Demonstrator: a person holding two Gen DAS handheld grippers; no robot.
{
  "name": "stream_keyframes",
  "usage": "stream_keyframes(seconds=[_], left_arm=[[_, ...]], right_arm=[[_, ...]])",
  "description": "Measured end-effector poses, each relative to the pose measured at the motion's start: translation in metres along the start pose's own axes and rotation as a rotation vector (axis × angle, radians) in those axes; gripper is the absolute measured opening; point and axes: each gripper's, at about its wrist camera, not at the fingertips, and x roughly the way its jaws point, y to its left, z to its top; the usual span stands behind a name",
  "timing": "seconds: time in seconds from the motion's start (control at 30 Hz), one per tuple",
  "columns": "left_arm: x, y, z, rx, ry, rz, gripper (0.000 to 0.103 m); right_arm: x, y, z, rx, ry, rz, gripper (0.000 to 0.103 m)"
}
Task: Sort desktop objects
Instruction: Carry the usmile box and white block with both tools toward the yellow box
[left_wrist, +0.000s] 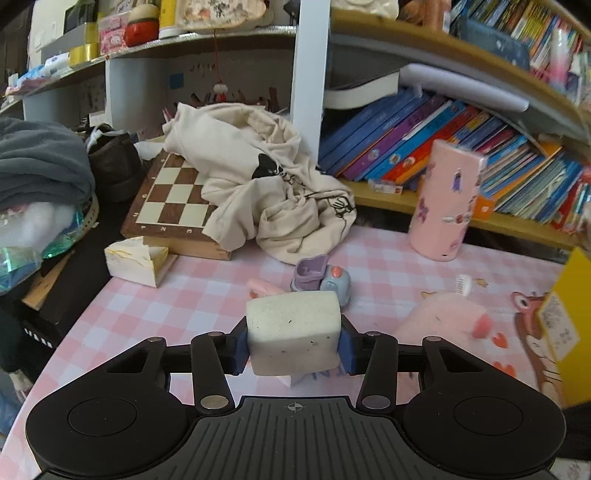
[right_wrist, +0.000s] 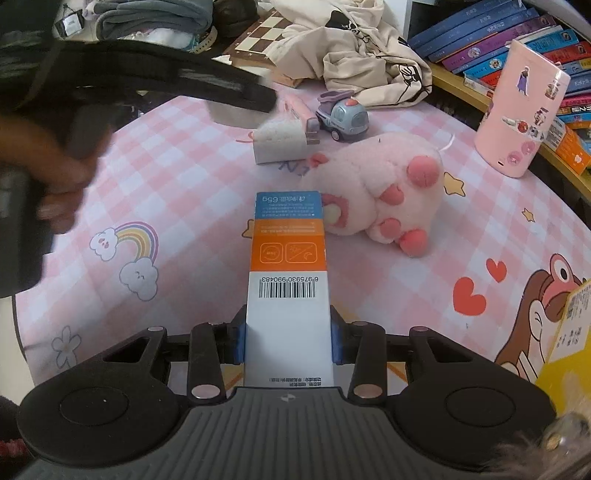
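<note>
My left gripper (left_wrist: 293, 338) is shut on a white eraser-like block (left_wrist: 293, 328), held just above the pink checked mat (left_wrist: 147, 306). The block also shows in the right wrist view (right_wrist: 277, 142), held by the blurred left gripper. My right gripper (right_wrist: 288, 338) is shut on a long white, orange and blue box (right_wrist: 288, 266) with a barcode, held low over the mat (right_wrist: 177, 192). A pink plush paw (right_wrist: 384, 188) lies just right of the box's far end. A grey-purple toy car (right_wrist: 341, 114) and a pink flat item (right_wrist: 299, 109) lie beyond.
A pink stickered cylinder (left_wrist: 445, 201) stands at the right near a shelf of books (left_wrist: 424, 147). A chessboard (left_wrist: 170, 199) with a cream cloth bag (left_wrist: 273, 184) on it sits at the back. A yellow box (left_wrist: 569, 314) stands at the right edge.
</note>
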Motion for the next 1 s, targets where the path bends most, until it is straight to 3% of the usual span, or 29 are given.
stream_keyframes(seconds=[0.53,1.0], left_arm=[[-0.087,0.013,-0.042,-0.076,0.02,-0.081,0.044],[-0.136,-0.002,-0.057,-0.029,-0.02,-0.174,0.044]], right_arm=[[-0.046,0.002,-0.029,0.17,-0.044,-0.029,0.037],[-0.082,0.026,-0.066,0.255,-0.08,-0.036,0.037]])
